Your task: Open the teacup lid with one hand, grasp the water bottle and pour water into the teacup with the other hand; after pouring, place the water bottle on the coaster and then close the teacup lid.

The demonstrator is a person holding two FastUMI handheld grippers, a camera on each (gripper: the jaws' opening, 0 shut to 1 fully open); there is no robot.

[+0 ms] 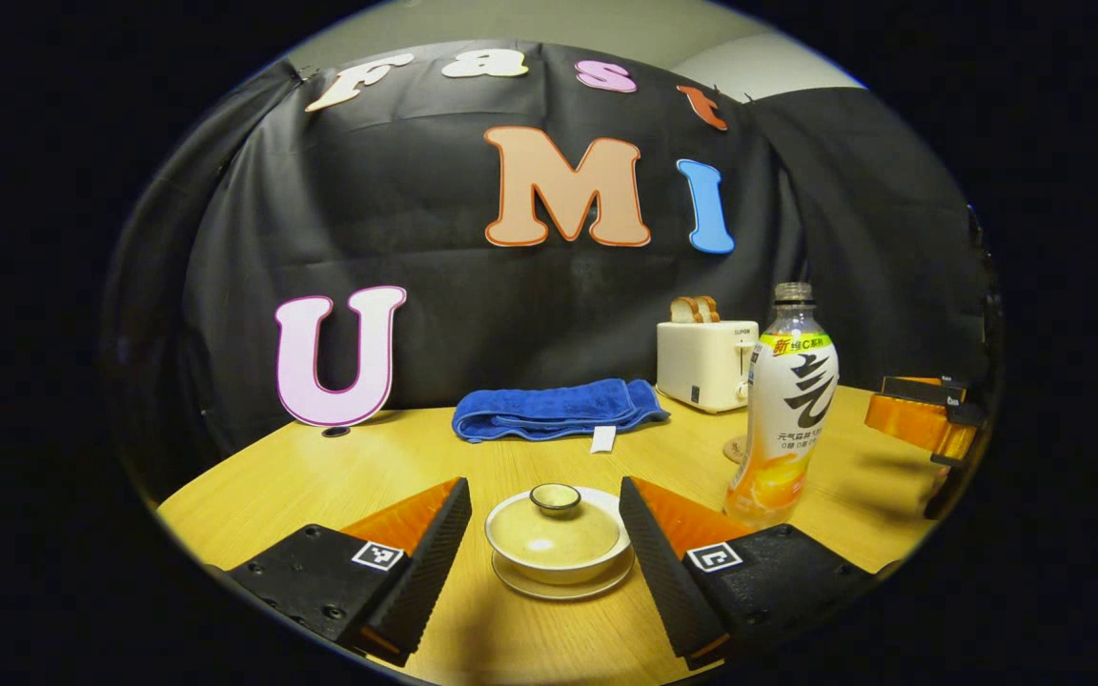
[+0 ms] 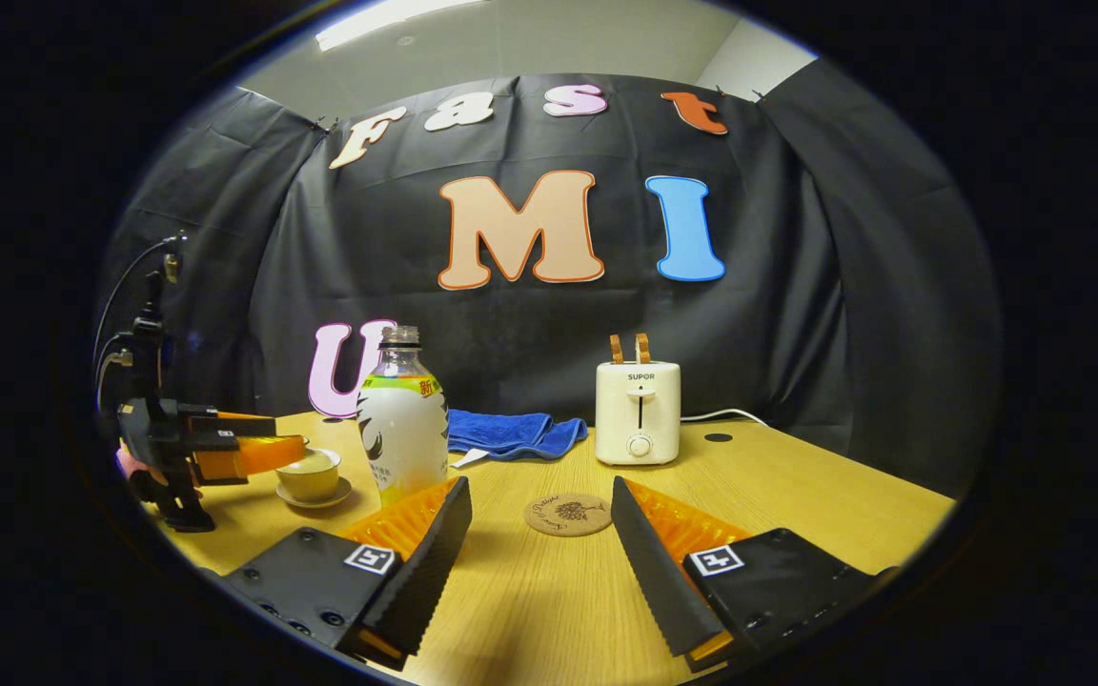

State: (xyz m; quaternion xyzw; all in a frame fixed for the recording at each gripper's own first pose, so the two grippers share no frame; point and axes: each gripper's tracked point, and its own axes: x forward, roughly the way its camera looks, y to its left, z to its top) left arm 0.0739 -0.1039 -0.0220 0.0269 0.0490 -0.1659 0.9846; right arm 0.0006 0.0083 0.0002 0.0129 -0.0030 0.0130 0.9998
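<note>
- Black cloth forms the booth's back wall in the left gripper view, behind a yellow wooden desk (image 1: 530,457).
- At the bottom of this view the left gripper (image 1: 546,548) has its jaws spread wide, one on each side of the teacup (image 1: 557,543) and touching nothing.
- That cup sits on its saucer (image 1: 563,584) near the front edge, with the lid (image 1: 555,529) still on and its knob upright.
- Just right of the cup stands the water bottle (image 1: 787,419), upright and uncapped, with orange liquid low inside.
- Farther back lie a folded blue towel (image 1: 554,408) and, to its right, a cream toaster (image 1: 706,364) holding bread slices.
- At the far right edge the right gripper (image 1: 925,419) shows above the desk.

- In the right gripper view the same desk (image 2: 797,495) runs to the black cloth.
- The right gripper (image 2: 538,557) has its jaws wide apart, holding nothing.
- Between its fingers, farther off, a round cork coaster (image 2: 568,514) lies bare on the desk.
- The water bottle (image 2: 403,419) stands left of the coaster, just behind the left finger.
- Farther left, the teacup (image 2: 309,474) rests on its saucer, with the left gripper (image 2: 225,453) at the cup's side; I cannot tell from here whether it touches the cup.
- The toaster (image 2: 638,412) stands behind the coaster, the blue towel (image 2: 511,433) to its left.
</note>
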